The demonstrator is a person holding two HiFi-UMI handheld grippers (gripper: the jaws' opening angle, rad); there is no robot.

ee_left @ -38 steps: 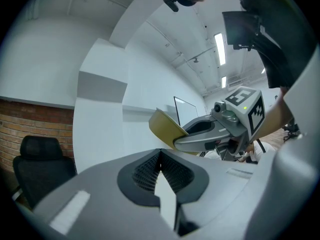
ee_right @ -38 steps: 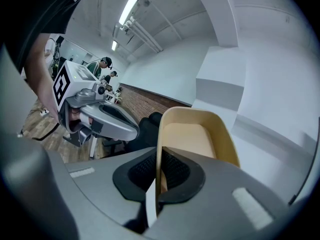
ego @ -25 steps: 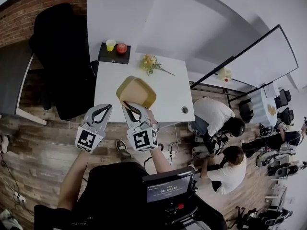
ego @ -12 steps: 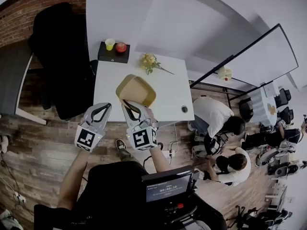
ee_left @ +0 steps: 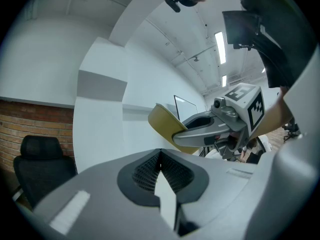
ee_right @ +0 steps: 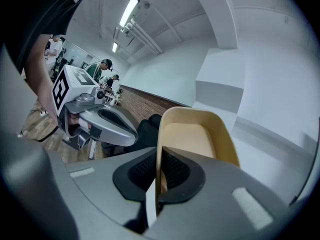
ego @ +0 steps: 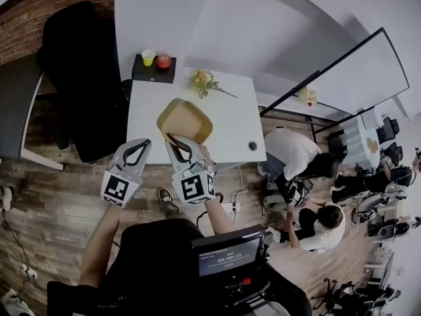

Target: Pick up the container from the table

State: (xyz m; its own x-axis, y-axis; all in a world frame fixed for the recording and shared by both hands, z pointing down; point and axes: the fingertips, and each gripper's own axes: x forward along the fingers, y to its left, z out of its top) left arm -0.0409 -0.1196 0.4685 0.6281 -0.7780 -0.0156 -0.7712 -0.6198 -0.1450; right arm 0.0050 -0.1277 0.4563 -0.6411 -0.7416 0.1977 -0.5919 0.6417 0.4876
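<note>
The tan container [ego: 186, 120] hung tilted over the near edge of the white surface [ego: 230, 124], its near rim pinched in the right claw [ego: 172, 140]. The left claw [ego: 139, 146] sat closed on nothing just beside it. The pick-up seemed to be at the lifting step, and the next move called for raising the container clear without the thin rim slipping.

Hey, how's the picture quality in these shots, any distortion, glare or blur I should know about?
Head view: strong fisheye, straight lines bend near the edges; even light on the table. Left gripper view: dark round vignette, ceiling lights glare. Right gripper view: same vignette, container sharp, close jaws soft.
</note>
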